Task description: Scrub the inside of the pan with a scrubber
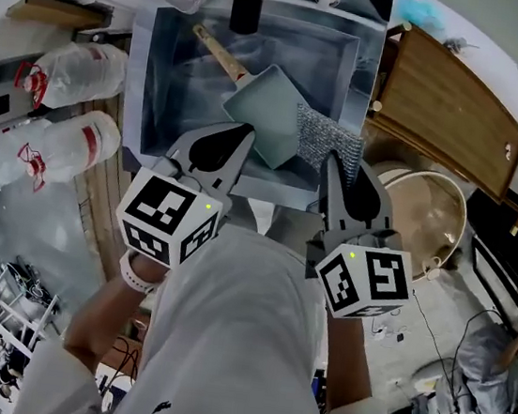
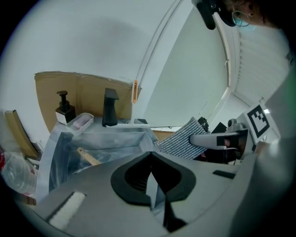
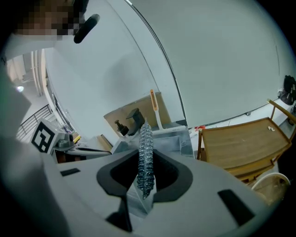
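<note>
gripped the scrubber (image 1: 329,142) in the right gripper (image 1: 332,168) above the sink (image 1: 143,63); left gripper (image 1: 242,138) closed, empty. not yet on the pan (image 1: 270,110); probably needed lowering left into it.

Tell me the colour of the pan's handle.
Light tan, like wood; the pan handle shows best in the head view.

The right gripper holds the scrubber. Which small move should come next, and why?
Probably move the right gripper left and down, bringing the scrubber onto the inside of the pan. The scrubber is clamped in its jaws but sits beside the pan, not yet on it.
</note>
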A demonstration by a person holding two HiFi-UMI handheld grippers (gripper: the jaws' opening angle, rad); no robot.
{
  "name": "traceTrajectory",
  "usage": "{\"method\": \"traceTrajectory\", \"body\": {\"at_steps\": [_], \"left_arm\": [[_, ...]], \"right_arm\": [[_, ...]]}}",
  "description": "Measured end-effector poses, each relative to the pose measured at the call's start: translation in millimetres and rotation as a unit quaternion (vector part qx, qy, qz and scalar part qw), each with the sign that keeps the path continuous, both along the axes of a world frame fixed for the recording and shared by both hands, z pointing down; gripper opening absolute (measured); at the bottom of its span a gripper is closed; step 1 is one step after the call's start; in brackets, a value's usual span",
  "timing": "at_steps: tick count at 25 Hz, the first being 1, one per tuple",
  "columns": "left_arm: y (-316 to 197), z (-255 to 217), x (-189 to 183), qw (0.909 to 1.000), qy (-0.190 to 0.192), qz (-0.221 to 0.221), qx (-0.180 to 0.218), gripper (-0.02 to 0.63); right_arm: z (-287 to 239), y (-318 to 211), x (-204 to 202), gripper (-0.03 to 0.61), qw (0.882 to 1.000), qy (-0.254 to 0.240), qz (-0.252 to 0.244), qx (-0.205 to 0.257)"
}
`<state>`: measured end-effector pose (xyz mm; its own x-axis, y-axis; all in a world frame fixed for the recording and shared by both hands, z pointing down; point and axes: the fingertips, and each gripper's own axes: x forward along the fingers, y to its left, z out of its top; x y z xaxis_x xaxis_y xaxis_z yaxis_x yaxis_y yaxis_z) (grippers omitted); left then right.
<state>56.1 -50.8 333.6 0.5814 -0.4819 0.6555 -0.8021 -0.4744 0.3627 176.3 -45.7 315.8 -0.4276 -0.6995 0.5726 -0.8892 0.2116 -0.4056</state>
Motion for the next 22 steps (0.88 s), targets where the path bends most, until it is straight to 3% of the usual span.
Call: {"method": "traceTrajectory", "body": {"at_steps": [9,22], "left_arm": [[-16,51,-41,0.9992,0.003,-0.032,-0.026,0.006],[-41,119,-76,0.9969,-0.001,-0.068,-0.039,0.005]], "right_arm": [[63,-27,-45,0.069,0.999,0.023,-0.018,-0.042],[152,-44,-78,0.069,0.985,0.122,-0.089,-0.079]]}}
